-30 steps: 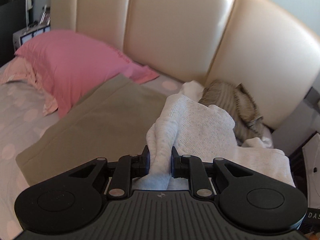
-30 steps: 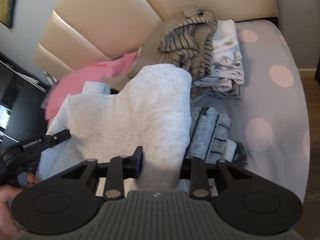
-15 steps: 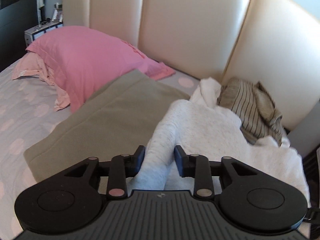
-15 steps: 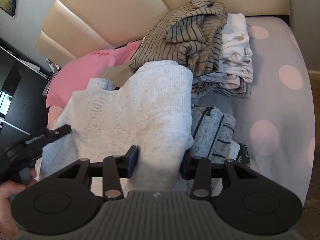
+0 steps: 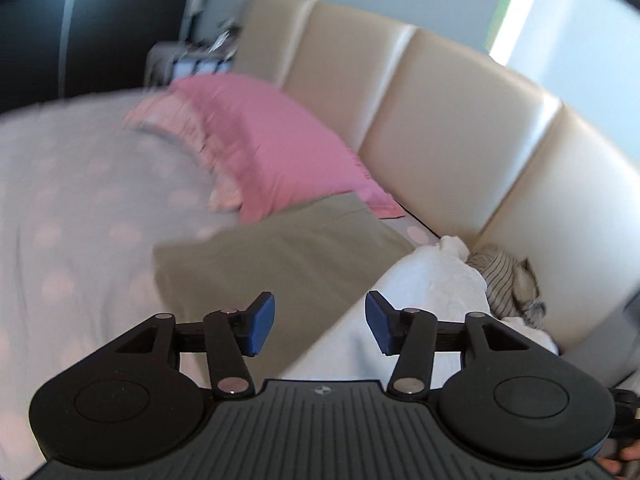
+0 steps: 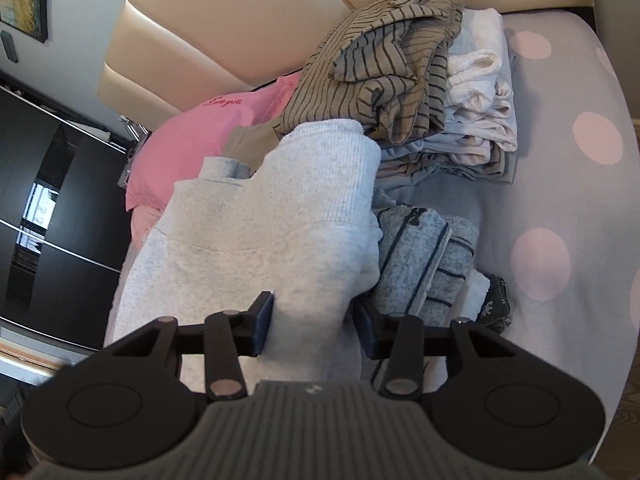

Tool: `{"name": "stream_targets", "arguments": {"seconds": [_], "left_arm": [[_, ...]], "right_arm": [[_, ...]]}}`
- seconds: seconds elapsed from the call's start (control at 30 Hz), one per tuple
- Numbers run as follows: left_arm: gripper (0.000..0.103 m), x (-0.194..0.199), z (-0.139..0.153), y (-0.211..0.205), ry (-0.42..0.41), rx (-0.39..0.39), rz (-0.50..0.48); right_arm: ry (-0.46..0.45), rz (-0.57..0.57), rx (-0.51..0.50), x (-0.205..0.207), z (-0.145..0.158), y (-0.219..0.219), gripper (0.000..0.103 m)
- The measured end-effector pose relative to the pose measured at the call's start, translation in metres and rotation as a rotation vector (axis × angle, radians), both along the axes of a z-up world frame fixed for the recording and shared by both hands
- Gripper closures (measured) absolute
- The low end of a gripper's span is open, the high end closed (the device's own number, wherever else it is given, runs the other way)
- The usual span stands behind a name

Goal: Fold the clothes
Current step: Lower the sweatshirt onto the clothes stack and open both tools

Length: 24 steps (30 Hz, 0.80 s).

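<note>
A light grey sweater lies folded on the bed, its ribbed cuff toward the headboard. My right gripper straddles its near fold. The jaws stand apart and the cloth sits loosely between them, with a dark gap at the right pad. My left gripper hovers to the left of the sweater. Its jaws are opening, and nothing is between the blue pads. A tan striped garment lies crumpled on a stack of folded pale clothes.
A folded grey-blue striped knit lies right of the sweater. An olive cloth and a pink pillow lie left of it. The cream headboard bounds the far side of the dotted sheet. A dark wardrobe stands beside the bed.
The left gripper let go of the sweater, opened wide and swung away to the left and up. The right gripper's jaws widened around the sweater fold. The left gripper left the right wrist view.
</note>
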<state>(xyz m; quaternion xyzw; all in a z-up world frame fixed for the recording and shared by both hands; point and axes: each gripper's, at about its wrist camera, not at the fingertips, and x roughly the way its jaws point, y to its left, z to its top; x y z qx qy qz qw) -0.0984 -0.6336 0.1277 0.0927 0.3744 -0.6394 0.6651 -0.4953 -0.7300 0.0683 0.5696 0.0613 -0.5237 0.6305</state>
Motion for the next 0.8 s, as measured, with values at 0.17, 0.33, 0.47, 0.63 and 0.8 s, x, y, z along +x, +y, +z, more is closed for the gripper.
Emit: {"name": "stream_targets", "arguments": {"seconds": [0.17, 0.33, 0.47, 0.63, 0.8], "left_arm": [[0.052, 0.004, -0.034, 0.017, 0.088, 0.065, 0.016], [0.045, 0.017, -0.058, 0.018, 0.254, 0.082, 0.090], [0.046, 0.026, -0.076, 0.019, 0.385, 0.085, 0.129], [0.077, 0.019, -0.074, 0.016, 0.369, 0.023, 0.125], [0.082, 0.009, -0.042, -0.001, 0.294, -0.037, 0.059]], "right_arm": [[-0.009, -0.001, -0.005, -0.001, -0.002, 0.003, 0.056], [-0.004, -0.001, -0.006, 0.000, -0.002, 0.005, 0.057], [0.017, 0.011, -0.045, 0.004, 0.000, 0.007, 0.067], [0.061, 0.037, -0.126, 0.011, 0.013, 0.014, 0.078], [0.112, 0.041, -0.262, 0.012, 0.043, 0.026, 0.081]]}}
